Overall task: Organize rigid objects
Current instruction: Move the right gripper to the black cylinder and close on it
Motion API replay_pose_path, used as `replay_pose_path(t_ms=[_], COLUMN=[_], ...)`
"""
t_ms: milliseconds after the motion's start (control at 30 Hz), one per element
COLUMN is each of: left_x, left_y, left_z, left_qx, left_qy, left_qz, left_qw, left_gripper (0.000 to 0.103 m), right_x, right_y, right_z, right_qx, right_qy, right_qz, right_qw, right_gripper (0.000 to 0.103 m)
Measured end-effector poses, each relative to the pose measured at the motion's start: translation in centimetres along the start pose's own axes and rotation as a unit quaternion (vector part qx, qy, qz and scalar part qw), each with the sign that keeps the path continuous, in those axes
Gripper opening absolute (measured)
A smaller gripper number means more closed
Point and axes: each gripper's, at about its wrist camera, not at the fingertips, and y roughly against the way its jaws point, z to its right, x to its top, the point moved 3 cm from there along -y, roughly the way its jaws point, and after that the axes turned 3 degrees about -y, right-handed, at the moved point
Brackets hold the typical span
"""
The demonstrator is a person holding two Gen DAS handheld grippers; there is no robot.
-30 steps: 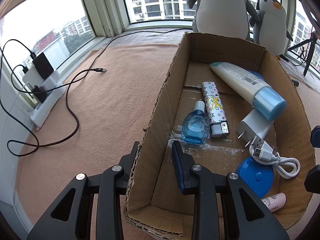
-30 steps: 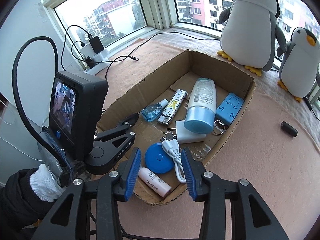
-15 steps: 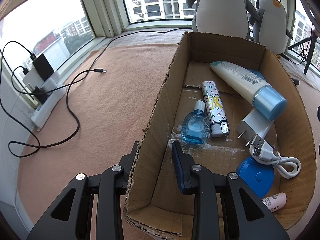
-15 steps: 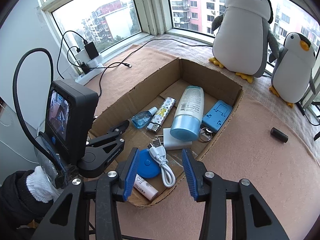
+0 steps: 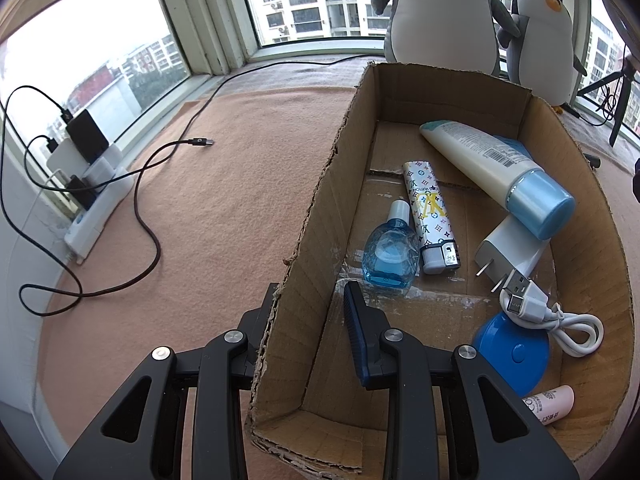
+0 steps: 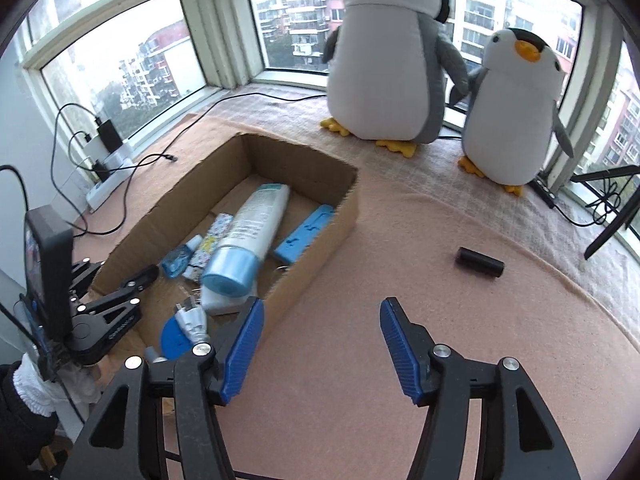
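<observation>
right gripper point(image 6: 320, 344) now off the cardboard box point(image 6: 320, 236), jaws wider, toward black cylinder point(image 6: 480, 263); left gripper point(image 5: 316, 328) astride box wall, apart

A home, high up in a flat, at a bay window.

Apartment blocks are seen through the windows point(image 6: 288, 20); plush penguins point(image 6: 388, 60) are set on a blanket-covered sill point(image 6: 400, 280), a power strip point(image 5: 92, 196) with chargers is plugged in, and toiletries are gathered in a cardboard box point(image 5: 316, 216).
</observation>
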Motion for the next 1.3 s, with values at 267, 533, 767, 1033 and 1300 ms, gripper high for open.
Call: replay_pose_path(t_ms=[267,533,767,1033,1300], left_x=[0.0,0.0,0.0,0.1,0.1], left_y=[0.0,0.0,0.0,0.0,-0.1], left_z=[0.0,-0.1,0.0,0.1,0.1], left_qx=[0.000,0.000,-0.001,0.002,0.001], left_qy=[0.000,0.000,0.001,-0.001,0.000], left_qz=[-0.001,-0.001,-0.001,-0.001,-0.001], left_qw=[1.0000,1.0000,1.0000,1.0000,1.0000], left_gripper=[0.028,0.028,0.028,0.028,0.028], right_x=[0.9,1.8,2.6,3.3,2.9], right_y=[-2.1,-5.3,-8.1,-9.2,-9.4], right_z=[7.5,12.2,14.0,14.5,14.2], right_qx=[-0.055,-0.074,-0.089,-0.102,-0.120], right_qy=[-0.060,-0.115,-0.149,-0.145,-0.123], right_qz=[0.007,-0.013,-0.037,-0.041,-0.047], right_qw=[0.997,0.991,0.984,0.983,0.984], right_gripper=[0.071,0.071,0.071,0.071,0.057])
